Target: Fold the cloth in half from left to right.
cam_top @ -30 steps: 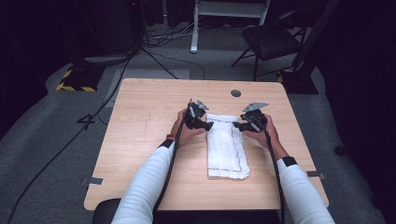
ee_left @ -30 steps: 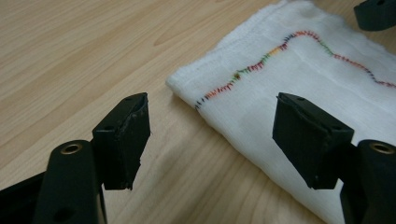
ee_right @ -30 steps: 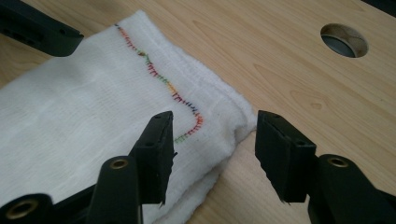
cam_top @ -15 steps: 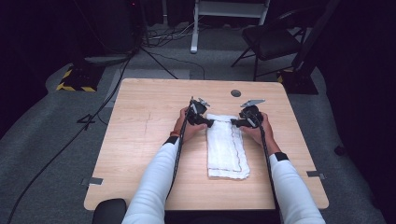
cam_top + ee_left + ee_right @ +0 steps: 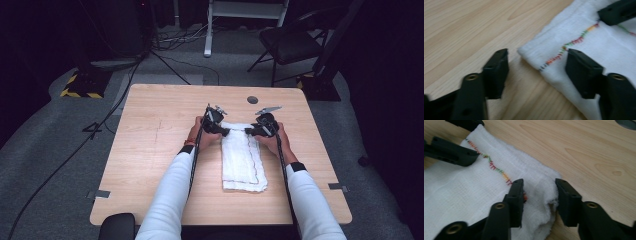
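High view. White towel [image 5: 243,161], folded into a long strip, lies on the table [image 5: 150,150] right of centre, its long axis running from the person's side to the far side. Both grippers sit at the far short end: left gripper [image 5: 223,131] at the far left corner, right gripper [image 5: 250,132] at the far right corner, tips pointing inward toward each other across that edge. Each hand is on its own corner, so neither is the nearer one. A dark round disc [image 5: 252,99] is set in the tabletop beyond them.

Left gripper view. Jaws spread, one pad on bare wood, the other resting over the towel [image 5: 599,45]. The corner with its coloured stitching [image 5: 571,43] lies between them, nearer the right-hand pad. No pinch yet; the jaws have just been closing. The right gripper's tip [image 5: 617,11] shows at top right, on the cloth.

Right gripper view. Jaws straddle the bunched corner of the towel [image 5: 539,187]. The cloth is rucked up between the pads; one pad touches it, the other is just beside it. They have just been closing, and I judge the hold not firm yet. The left gripper's jaw [image 5: 451,151] lies at upper left.

Against a second ago: the right hand has come inward and down onto its corner; left hand much as it was; towel unmoved.
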Available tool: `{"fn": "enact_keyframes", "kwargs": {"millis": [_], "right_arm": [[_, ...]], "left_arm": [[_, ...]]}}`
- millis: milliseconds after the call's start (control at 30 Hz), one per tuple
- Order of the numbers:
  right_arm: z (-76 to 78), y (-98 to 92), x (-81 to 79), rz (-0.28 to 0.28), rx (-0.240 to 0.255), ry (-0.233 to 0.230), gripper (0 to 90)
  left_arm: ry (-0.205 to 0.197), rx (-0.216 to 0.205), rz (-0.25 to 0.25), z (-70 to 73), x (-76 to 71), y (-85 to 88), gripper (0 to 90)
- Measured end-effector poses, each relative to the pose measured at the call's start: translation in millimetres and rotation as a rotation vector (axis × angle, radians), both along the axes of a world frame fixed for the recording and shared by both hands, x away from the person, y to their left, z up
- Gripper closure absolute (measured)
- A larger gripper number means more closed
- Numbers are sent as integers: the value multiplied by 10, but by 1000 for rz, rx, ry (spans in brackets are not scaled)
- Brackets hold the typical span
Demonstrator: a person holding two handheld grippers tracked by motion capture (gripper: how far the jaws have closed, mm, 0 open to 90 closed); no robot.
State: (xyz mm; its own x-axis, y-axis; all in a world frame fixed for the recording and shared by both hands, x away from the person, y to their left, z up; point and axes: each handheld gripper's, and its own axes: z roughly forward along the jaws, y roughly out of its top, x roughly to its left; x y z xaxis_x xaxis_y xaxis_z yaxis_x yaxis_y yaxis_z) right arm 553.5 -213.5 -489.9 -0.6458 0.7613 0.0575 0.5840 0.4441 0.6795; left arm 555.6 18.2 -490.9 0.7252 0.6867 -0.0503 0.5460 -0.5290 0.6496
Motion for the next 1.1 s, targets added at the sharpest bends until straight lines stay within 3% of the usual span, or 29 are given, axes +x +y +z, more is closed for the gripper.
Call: {"fn": "enact_keyframes", "kwargs": {"millis": [133,233,300,467,500,600,667,800,1100], "right_arm": [[11,16,-4,3,2,15,688],[20,43,-17,7,-6,13,765],[31,73,-27,16,-26,4,801],[44,89,-27,14,-43,-9,828],[55,93,-27,11,-45,-29,833],[91,113,-30,1,-43,-39,835],[154,154,-32,3,-44,-75,838],[290,195,-42,1,-14,-128,839],[519,205,-74,4,-2,-210,840]], "left_arm": [[7,-17,-17,0,0,10,544],[22,-30,-31,7,-5,-5,714],[24,-33,-50,12,0,-25,773],[-7,-11,-46,23,8,-39,796],[-39,-6,-42,45,14,-32,808],[-50,8,-38,77,24,-19,814],[-68,20,-31,131,31,5,818],[-104,18,-16,250,31,62,822],[-183,6,6,479,18,75,825]]}}
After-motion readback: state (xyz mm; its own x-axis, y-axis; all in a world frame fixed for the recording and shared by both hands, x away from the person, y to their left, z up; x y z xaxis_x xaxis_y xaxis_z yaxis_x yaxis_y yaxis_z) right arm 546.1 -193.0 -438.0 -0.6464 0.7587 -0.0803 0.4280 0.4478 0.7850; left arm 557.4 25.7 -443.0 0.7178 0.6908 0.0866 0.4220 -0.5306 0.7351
